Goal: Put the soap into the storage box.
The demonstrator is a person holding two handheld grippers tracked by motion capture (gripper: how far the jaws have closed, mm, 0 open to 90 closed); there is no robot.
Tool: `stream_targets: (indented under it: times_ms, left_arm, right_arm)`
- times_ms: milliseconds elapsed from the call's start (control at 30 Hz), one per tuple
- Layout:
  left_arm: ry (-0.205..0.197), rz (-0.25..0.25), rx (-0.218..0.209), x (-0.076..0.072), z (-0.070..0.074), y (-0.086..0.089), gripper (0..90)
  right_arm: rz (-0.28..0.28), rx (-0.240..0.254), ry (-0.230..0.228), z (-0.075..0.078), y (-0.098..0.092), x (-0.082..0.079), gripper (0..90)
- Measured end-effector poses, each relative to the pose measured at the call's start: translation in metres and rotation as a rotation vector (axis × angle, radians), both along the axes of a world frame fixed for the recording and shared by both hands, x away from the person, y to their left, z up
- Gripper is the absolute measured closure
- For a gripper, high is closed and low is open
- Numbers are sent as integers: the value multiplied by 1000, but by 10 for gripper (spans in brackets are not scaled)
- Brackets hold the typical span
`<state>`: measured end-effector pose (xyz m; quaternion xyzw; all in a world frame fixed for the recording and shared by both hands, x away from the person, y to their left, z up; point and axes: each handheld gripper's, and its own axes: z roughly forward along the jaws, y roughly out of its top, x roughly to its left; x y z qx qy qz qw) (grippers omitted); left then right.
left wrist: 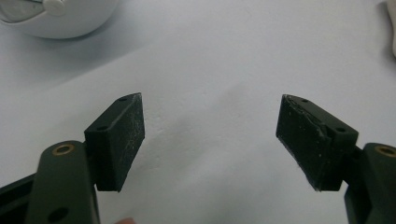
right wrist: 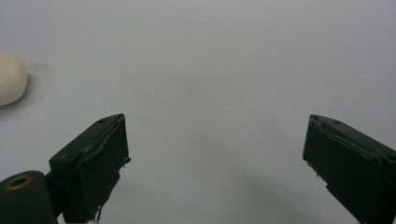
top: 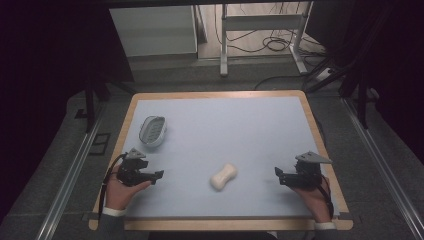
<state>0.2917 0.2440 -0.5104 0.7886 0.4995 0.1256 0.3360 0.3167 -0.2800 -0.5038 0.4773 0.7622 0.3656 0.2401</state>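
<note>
A cream, peanut-shaped bar of soap (top: 223, 176) lies on the pale blue mat (top: 225, 125) near the front middle; its rounded end (right wrist: 10, 78) shows at the left edge of the right gripper view. A white oval soap dish (top: 152, 131) with a slotted insert sits at the mat's left, and its rim (left wrist: 56, 18) appears top left in the left gripper view. My left gripper (top: 159, 174) rests low at the front left, jaws wide apart (left wrist: 210, 140) with nothing between them. My right gripper (top: 276, 173) sits at the front right, open (right wrist: 215, 158) and empty, pointing toward the soap.
The mat covers a wooden table (top: 320, 135) whose edge shows all round. Behind the table stand a white cabinet (top: 155, 32) and a metal frame with cables (top: 265, 45) on the floor. Metal rails (top: 70, 170) run along both sides.
</note>
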Motion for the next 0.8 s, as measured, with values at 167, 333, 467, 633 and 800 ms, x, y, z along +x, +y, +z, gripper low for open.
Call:
stream_targets:
  times_ms: [167,333,467,633,800]
  left_arm:
    - [-18,28,10,-4,3,-1,240]
    - [-21,29,21,-10,7,-5,240]
    - [-6,33,20,-15,9,-5,238]
    - [9,27,23,-17,16,-2,236]
    - [10,16,13,-17,24,0,235]
  right_arm:
    - [0,3,-5,-1,-4,0,75]
    - [2,-7,-9,-2,-9,0,82]
    - [1,-9,-31,1,-11,0,90]
    - [-19,24,-26,6,-12,1,102]
    - [-17,10,-26,5,-12,1,102]
